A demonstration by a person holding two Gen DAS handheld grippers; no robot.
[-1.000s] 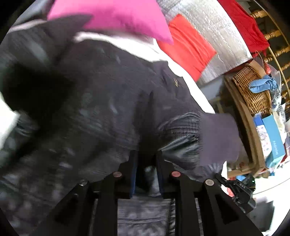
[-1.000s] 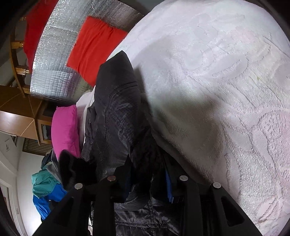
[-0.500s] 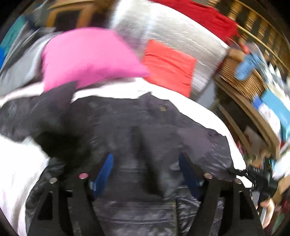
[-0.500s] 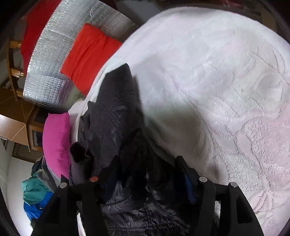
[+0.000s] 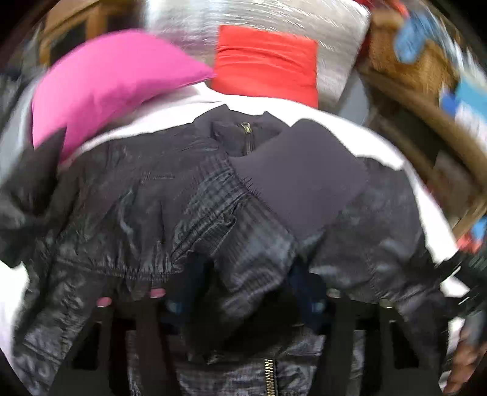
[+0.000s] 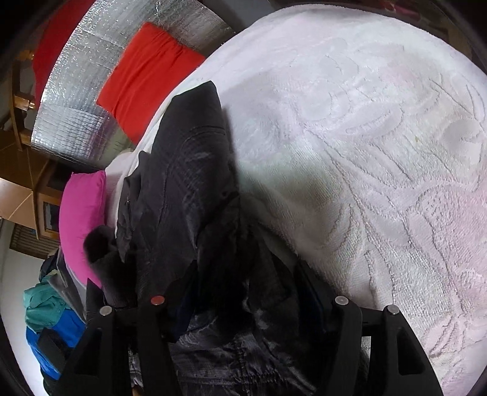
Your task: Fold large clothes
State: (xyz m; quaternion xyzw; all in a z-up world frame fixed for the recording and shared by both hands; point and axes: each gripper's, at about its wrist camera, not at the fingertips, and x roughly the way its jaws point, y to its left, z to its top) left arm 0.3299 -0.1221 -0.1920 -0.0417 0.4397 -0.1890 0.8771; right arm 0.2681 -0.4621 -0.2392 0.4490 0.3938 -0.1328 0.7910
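Note:
A dark shiny jacket [image 5: 158, 207] with a gold zipper and a plain dark cuff [image 5: 301, 179] lies on a white textured bedspread [image 6: 380, 146]. One sleeve is laid across the jacket's body. My left gripper [image 5: 246, 292] is open, its jaws wide apart, with sleeve fabric lying loose between them. My right gripper [image 6: 246, 292] is also open over the bunched jacket [image 6: 188, 182], fabric draped between its jaws. The fingertips of both are partly hidden by cloth.
A pink pillow [image 5: 106, 82] and a red pillow [image 5: 264, 64] lie at the head of the bed against a silver quilted panel [image 5: 258, 15]. A wicker basket and wooden shelf [image 5: 426, 79] stand to the right. Blue and teal clothes [image 6: 48, 319] are piled beside the bed.
Both grippers have opened and let go of the jacket. The left gripper has swung to face the pillows; the sleeve now lies folded across the jacket.

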